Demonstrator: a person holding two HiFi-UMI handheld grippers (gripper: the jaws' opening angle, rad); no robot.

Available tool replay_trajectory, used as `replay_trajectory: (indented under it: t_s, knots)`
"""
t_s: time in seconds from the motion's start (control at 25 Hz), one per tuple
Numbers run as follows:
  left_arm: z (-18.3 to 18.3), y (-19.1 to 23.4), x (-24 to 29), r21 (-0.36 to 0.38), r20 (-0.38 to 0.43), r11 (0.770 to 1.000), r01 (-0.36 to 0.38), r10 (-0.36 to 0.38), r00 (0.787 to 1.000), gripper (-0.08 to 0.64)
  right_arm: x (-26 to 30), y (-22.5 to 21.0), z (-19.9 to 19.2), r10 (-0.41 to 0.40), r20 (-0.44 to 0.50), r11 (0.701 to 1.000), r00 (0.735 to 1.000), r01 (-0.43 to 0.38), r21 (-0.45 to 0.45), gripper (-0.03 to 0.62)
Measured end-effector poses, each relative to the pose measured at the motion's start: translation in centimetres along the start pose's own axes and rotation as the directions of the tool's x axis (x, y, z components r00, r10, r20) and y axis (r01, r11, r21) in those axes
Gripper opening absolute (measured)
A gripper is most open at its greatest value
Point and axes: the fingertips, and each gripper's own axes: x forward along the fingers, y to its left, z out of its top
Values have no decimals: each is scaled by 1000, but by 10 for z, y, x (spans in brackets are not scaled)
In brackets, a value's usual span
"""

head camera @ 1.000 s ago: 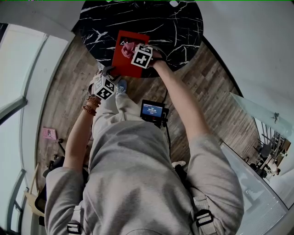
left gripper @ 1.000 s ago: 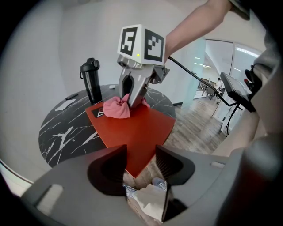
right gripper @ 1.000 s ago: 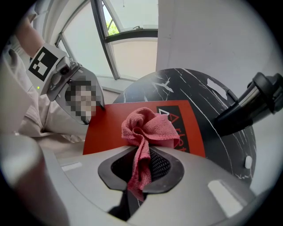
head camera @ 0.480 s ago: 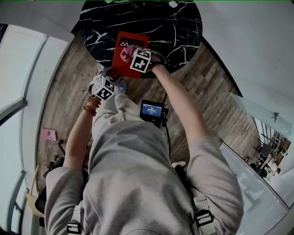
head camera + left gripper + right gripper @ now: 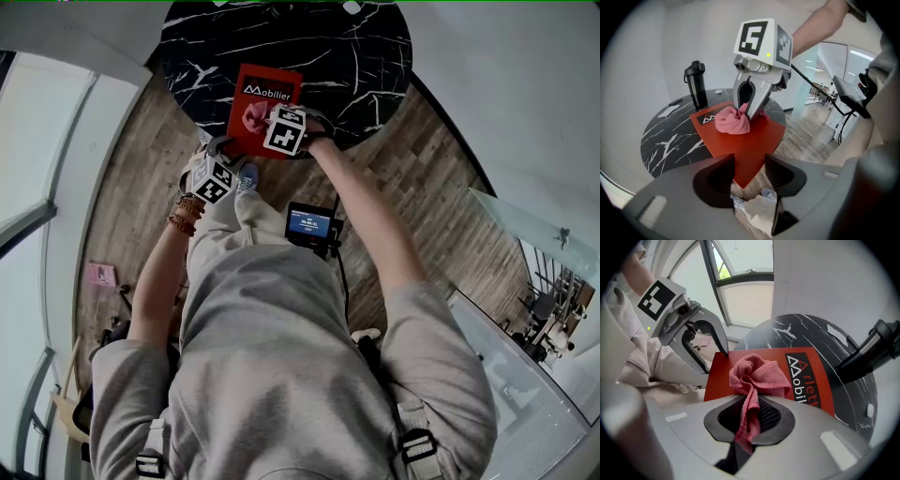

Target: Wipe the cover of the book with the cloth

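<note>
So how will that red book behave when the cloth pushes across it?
The book looks stiff, so it should slide rather than bend. One corner hangs past the table edge and the open left gripper isn't clamping it, so a firm stroke with the cloth held by the right gripper might pivot it.

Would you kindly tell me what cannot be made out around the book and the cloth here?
- Book title: in the right gripper view the cloth and the right tongs' body cover its end.
- Book's near corner: the marker cube hides it in the head view.
- Bottle: cut off by the right gripper view's edge.
- Cover beneath the cloth: hidden in every view.
</note>
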Motion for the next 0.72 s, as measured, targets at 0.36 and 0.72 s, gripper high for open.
replay_trajectory:
  t_s: [0.36,0.72]
  knots:
    - [-1,2,0,9,-4,1000,0,0,1000,198,1,24,2,39,13,999,999,-38,-29,54]
    - [0,0,1,5,-5,1000,-1,1,1000,198,2,47,2,90,20,995,996,-89,-42,54]
